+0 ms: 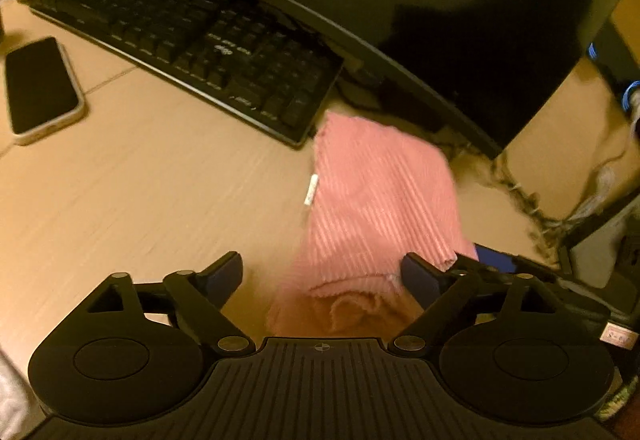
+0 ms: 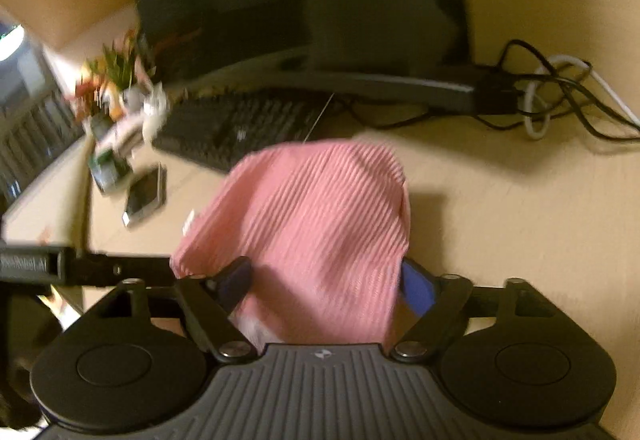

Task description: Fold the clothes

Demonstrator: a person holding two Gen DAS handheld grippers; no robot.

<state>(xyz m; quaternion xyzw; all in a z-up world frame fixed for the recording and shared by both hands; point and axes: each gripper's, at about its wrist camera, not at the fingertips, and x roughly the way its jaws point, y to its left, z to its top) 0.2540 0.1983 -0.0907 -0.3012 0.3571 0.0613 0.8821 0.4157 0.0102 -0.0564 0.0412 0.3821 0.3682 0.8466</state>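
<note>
Left wrist view only: a monitor [image 1: 420,20] is seen close behind the keyboard [image 1: 192,36].
Right wrist view only: tangled cables [image 2: 560,100] and a plant [image 2: 116,72] are shown.
Garment: one pink ribbed cloth [image 1: 376,200], bunched, lying on the desk [image 1: 140,180] beside the keyboard.
Left gripper [image 1: 322,276]: fingers spread wide; cloth lies between them, ungripped.
Right gripper [image 2: 326,280]: fingers spread wide; cloth [image 2: 312,224] is draped between them.
Count: one phone [image 1: 40,88], one keyboard.

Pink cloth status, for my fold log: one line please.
pink ribbed cloth | on desk | left gripper open | right gripper open | cloth between both jaws
</note>
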